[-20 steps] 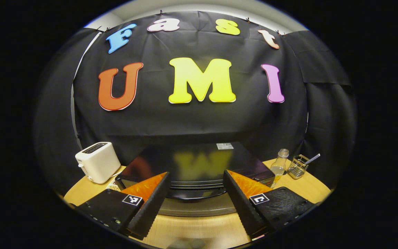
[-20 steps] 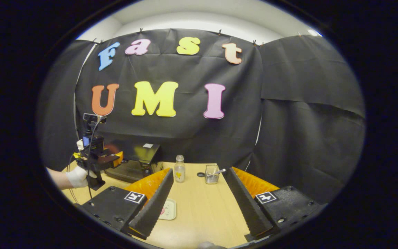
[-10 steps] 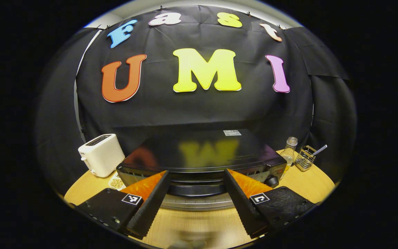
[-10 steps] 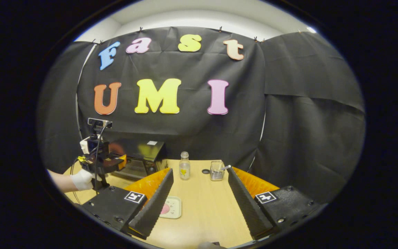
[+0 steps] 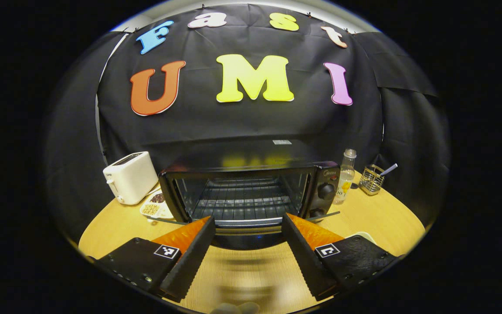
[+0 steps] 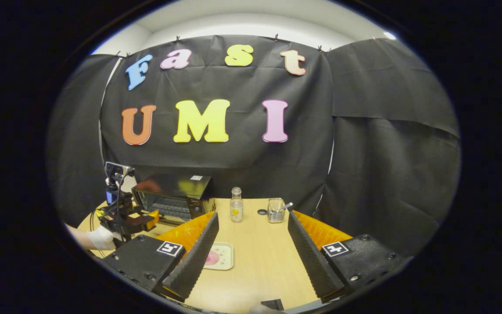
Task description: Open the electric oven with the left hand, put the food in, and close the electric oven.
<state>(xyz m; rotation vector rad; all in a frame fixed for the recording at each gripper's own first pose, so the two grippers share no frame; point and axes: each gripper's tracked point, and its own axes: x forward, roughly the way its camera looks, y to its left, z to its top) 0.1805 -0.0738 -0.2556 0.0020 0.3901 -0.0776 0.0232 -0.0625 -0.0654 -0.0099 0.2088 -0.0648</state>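
The boxy black electric oven (image 5: pixel 251 183) stands on the round wooden desk (image 5: pixel 377 218), door down, wire rack (image 5: pixel 242 203) bared. The left tool (image 5: pixel 247 244) hangs before it, jaws apart, empty. The right tool (image 6: pixel 251 250), also spread, hovers beside a small square plate (image 6: pixel 219 256) with pink food (image 6: pixel 211 258).

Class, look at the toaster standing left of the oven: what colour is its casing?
White. The toaster shows best in the left gripper view, beside the oven.
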